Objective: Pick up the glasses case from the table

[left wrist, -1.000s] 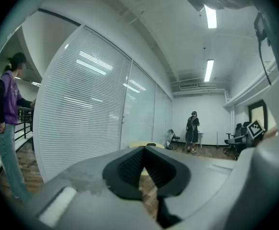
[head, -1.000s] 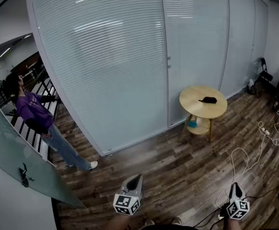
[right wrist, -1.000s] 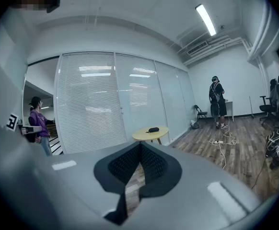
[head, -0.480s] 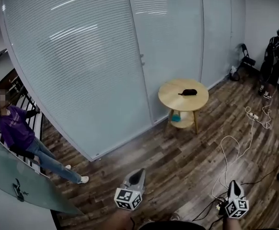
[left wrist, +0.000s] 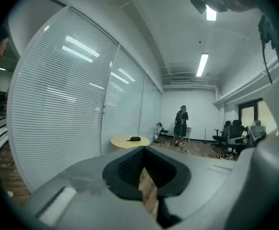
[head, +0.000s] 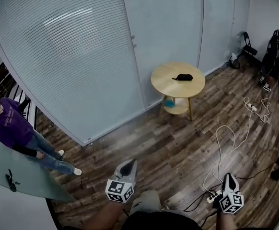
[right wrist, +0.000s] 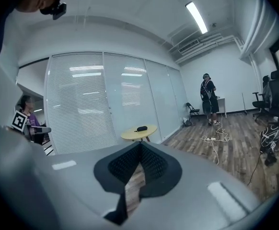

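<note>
The black glasses case (head: 183,77) lies on a round wooden table (head: 166,80) by the glass wall, far ahead of both grippers. It shows small in the left gripper view as the case (left wrist: 135,138) and in the right gripper view as the case (right wrist: 141,128). My left gripper (head: 129,163) and right gripper (head: 229,178) are held low over the wooden floor, both pointing toward the table. The left gripper (left wrist: 143,150) has its jaws together and holds nothing. The right gripper (right wrist: 139,145) is shut and empty as well.
A frosted glass wall with blinds (head: 82,56) runs along the left. White cables and a power strip (head: 226,143) trail over the floor at the right. A person in black (head: 275,44) stands at the far right near a folding chair (head: 247,47). A person in purple (head: 10,126) stands behind the glass.
The table and case have shifted left and grown larger in the head view as I moved toward them. The person in black has come into sight at the right. Both grippers stay shut.
</note>
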Demonstrator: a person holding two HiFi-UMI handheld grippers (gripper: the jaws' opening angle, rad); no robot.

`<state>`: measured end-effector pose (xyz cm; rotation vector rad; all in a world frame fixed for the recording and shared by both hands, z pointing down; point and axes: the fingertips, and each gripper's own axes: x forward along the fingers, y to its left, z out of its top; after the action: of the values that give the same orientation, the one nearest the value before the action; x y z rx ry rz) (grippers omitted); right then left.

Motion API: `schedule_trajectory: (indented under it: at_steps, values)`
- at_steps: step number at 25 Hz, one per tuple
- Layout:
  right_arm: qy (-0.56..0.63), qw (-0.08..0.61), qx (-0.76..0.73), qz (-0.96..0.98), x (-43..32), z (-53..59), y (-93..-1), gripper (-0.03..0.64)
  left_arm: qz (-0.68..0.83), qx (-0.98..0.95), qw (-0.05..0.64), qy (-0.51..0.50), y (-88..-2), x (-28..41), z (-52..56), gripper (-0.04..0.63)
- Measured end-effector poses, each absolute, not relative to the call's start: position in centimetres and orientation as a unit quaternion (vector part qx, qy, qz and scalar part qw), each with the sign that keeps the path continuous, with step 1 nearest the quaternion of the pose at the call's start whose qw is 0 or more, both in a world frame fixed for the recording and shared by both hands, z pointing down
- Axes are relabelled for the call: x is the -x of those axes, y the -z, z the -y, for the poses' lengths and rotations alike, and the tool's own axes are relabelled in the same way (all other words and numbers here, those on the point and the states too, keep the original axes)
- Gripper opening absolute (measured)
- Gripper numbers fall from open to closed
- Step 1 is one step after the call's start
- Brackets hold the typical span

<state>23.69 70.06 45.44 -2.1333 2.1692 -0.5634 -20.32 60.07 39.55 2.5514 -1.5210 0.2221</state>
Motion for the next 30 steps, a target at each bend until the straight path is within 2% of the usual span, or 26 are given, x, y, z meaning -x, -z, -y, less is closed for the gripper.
schedule_trajectory:
  at_steps: [12,19,30]
  values:
    - [0.191,0.016,0.718,-0.669,-24.8,-54.8,-46.4,0.005,0.480,-0.871,0.077,-0.070,-40.5,18.6,-40.8,0.005]
    - [0.175,0.041,0.732,-0.657,-24.1,-44.8,-44.0,0.005,0.448,-0.889,0.066,-0.070,-40.9,16.5,-28.7,0.004]
    - [0.179,0.050,0.729,-0.658,-26.9,-34.1,-45.5,0.005,0.436,-0.893,0.082,-0.072,-41.5,12.1,-19.7,0.003]
